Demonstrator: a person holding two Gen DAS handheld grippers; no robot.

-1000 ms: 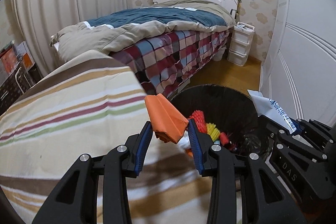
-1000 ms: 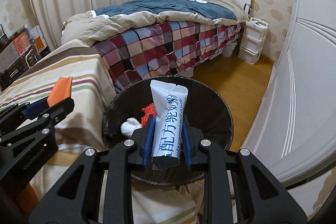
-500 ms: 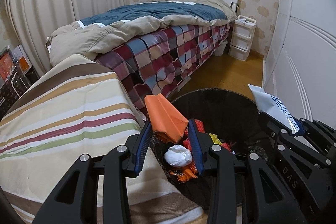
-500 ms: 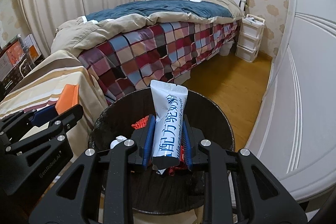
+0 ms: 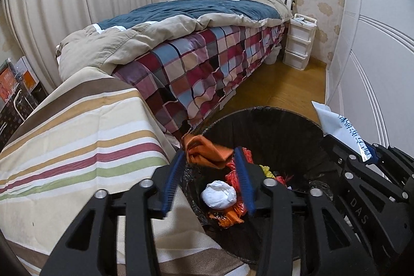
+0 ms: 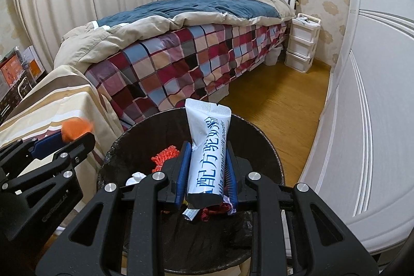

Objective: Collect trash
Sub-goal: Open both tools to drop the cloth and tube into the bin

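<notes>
A black-lined trash bin [image 5: 271,118] [image 6: 258,131] stands on the floor beside a striped cloth surface and holds red, yellow and orange scraps and a white paper wad [image 5: 218,194]. My left gripper [image 5: 211,159] is over the bin's left rim with its jaws spread; the orange paper [image 5: 207,150] [image 6: 76,128] sits loose and blurred between the tips. My right gripper [image 6: 208,159] is shut on a white milk-powder sachet [image 6: 208,146] [image 5: 341,126], held upright over the bin.
The striped cloth surface [image 5: 77,141] is at the left. A bed with a checked blanket [image 5: 207,64] lies behind the bin. A white drawer unit [image 5: 297,43] stands by the headboard. White wardrobe doors [image 5: 375,56] line the right, with wooden floor [image 5: 279,87] between.
Both grippers moved right from over the striped cloth to above the bin. The left jaws have opened and the orange paper has crumpled and slipped loose. The right grip is unchanged.
</notes>
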